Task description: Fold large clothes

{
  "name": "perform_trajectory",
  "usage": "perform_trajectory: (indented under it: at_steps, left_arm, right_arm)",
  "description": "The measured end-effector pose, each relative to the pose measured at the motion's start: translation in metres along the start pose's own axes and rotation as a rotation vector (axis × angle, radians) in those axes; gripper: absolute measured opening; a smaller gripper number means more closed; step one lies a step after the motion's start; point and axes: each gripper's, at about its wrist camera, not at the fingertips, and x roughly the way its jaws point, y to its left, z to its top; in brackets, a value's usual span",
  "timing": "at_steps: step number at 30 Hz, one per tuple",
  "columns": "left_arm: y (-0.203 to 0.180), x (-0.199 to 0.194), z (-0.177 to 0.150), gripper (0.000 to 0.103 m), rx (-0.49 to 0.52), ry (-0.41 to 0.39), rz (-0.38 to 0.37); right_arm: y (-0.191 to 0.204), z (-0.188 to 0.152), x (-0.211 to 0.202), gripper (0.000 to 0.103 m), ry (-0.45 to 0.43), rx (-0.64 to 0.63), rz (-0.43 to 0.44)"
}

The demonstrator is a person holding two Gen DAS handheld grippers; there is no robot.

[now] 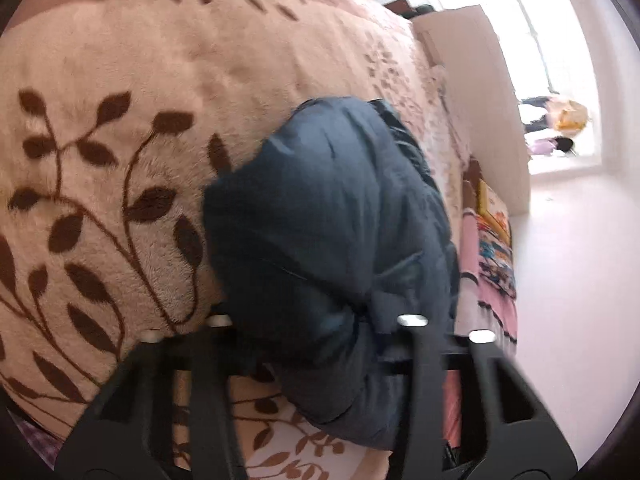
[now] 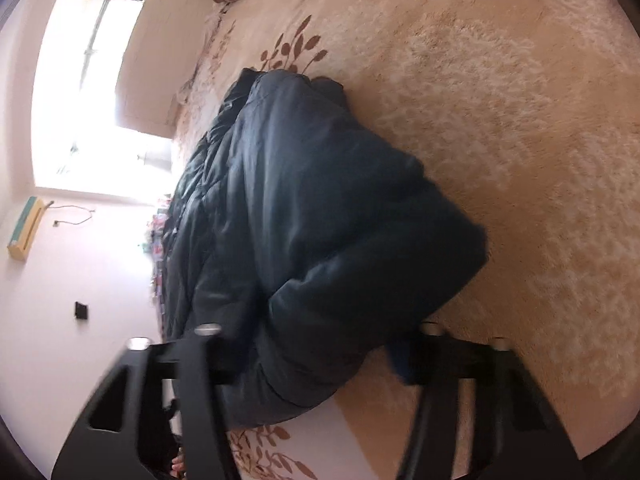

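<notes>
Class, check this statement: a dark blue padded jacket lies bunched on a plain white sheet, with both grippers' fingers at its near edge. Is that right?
Not quite. The dark blue padded jacket lies on a tan fleece blanket printed with brown leaves, not a plain white sheet; the left wrist view shows this best. The rest stands.

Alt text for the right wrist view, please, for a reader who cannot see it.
A bulky dark blue padded jacket lies bunched on a beige fleece blanket with brown leaf patterns, its near end between the black fingers of the right gripper. A bright window and white wall fill the left side.
</notes>
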Motion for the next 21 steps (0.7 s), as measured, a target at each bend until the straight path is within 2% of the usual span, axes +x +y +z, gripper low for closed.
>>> perform_trajectory:
  at_steps: [1,4,10,16,18,21]
  left_arm:
    - [-0.001,-0.004,-0.002,0.021,0.017,-0.001,-0.005]
    - [-0.008,-0.024,-0.01,0.016,0.089,-0.018,-0.012]
    - [0.022,-0.079,-0.03,0.016,0.103,0.015,-0.043]
    - [0.071,-0.124,-0.061,0.016,0.118,0.027,-0.025]
    - [0.079,-0.125,-0.066,0.017,0.143,0.022,-0.011]
    - [0.086,-0.118,-0.068,0.026,0.114,0.005,-0.006]
  right_arm:
    - [-0.001,-0.001,-0.003,0.032,-0.001,-0.007,0.006]
    - [0.004,-0.01,-0.019,0.026,-0.003,-0.048,0.009]
    - [-0.004,-0.051,-0.055,0.025,0.054,-0.08,0.008]
    - [-0.029,-0.096,-0.081,0.025,0.117,-0.072,-0.003]
    - [-0.034,-0.1,-0.082,0.028,0.128,-0.077,-0.021]
    - [-0.043,-0.102,-0.083,0.044,0.133,-0.019,-0.077]
